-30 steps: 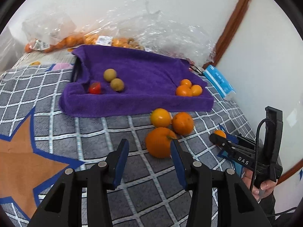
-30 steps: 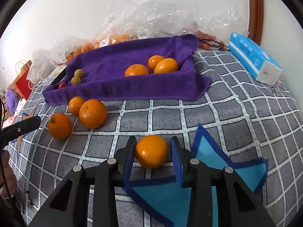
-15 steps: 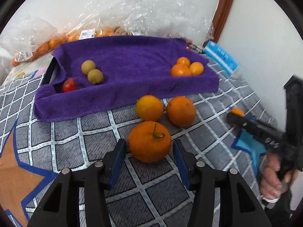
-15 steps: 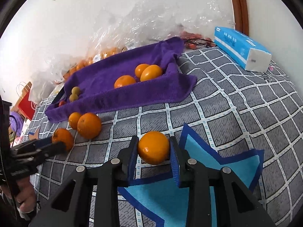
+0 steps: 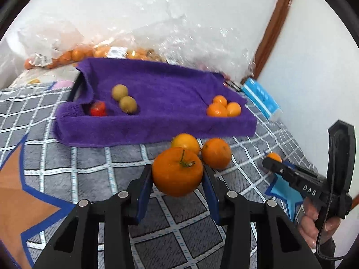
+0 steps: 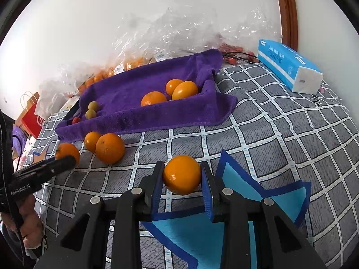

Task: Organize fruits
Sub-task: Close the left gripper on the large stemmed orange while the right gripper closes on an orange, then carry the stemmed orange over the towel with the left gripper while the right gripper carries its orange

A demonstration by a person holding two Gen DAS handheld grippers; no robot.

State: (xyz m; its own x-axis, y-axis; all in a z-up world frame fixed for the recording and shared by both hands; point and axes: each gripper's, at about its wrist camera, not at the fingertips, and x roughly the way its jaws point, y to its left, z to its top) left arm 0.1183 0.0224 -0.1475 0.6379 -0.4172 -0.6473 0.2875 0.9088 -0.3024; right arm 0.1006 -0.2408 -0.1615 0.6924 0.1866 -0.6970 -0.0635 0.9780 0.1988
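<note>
Stemmed orange (image 5: 177,171) clamped in left jaws; smooth round orange (image 6: 181,174) clamped in right jaws.

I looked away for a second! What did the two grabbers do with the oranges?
The left gripper moved in and closed on the stemmed orange. The right gripper tightened on its smooth orange. The purple towel tray and its fruit stayed put.
</note>
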